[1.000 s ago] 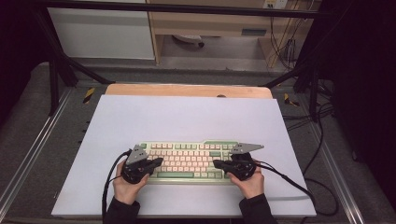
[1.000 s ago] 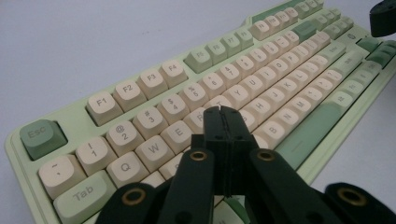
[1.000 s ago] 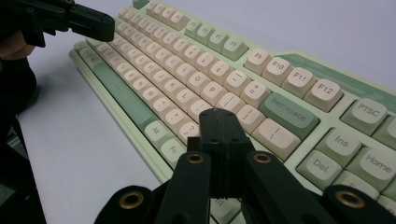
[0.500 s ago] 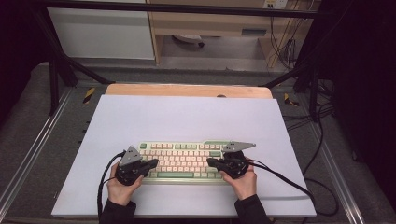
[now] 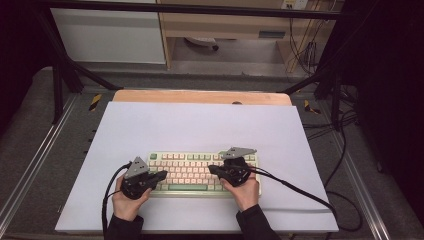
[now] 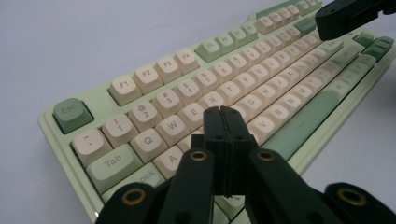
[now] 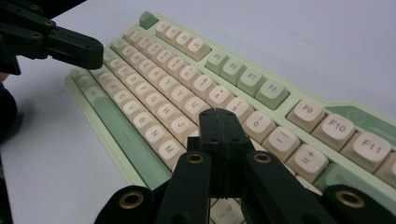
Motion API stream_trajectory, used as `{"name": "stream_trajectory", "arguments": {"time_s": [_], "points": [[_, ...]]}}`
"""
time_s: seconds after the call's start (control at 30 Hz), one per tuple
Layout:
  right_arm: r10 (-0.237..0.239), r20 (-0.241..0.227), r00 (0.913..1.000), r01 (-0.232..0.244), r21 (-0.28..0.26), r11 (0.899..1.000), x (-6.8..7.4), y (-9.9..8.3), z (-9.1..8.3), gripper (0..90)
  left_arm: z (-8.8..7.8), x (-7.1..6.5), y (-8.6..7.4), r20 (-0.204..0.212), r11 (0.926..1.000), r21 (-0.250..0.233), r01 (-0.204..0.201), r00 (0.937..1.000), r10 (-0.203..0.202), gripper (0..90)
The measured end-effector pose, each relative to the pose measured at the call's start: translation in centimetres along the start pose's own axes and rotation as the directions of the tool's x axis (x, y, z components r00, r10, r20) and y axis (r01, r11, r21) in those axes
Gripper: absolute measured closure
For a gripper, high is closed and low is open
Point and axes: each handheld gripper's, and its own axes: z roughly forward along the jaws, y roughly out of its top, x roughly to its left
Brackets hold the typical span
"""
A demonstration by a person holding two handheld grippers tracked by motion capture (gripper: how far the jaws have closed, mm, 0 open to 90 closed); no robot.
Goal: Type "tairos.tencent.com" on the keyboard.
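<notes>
A pale green keyboard (image 5: 192, 171) with cream keys lies on the white sheet near the front of the table. My left gripper (image 5: 164, 174) is shut and empty, its tip over the keyboard's left end; in the left gripper view its closed tip (image 6: 223, 115) hovers over the letter keys of the keyboard (image 6: 140, 79). My right gripper (image 5: 212, 169) is also shut and empty, pointing left over the right half of the keys; in the right gripper view its tip (image 7: 218, 116) sits above the keyboard (image 7: 196, 70). Whether either tip touches a key I cannot tell.
The white sheet (image 5: 200, 125) covers a wooden table (image 5: 200, 96) inside a dark metal frame. Black cables (image 5: 300, 192) trail from both grippers across the sheet. The other gripper (image 6: 350, 16) shows far off in each gripper view (image 7: 56, 42).
Both hands shifted left along the keyboard; the right gripper moved from its right end toward the middle. Both stay shut.
</notes>
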Motion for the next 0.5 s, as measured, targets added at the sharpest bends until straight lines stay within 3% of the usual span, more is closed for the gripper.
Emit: {"name": "stream_trajectory", "arguments": {"time_s": [0.5], "points": [[0.009,0.036,0.9993,-0.010,0.029,1.000,-0.4,0.4,2.3,90.0,-0.1,0.3,-0.1,0.000,1.0000,-0.001,0.009,1.0000,-0.009,90.0]]}}
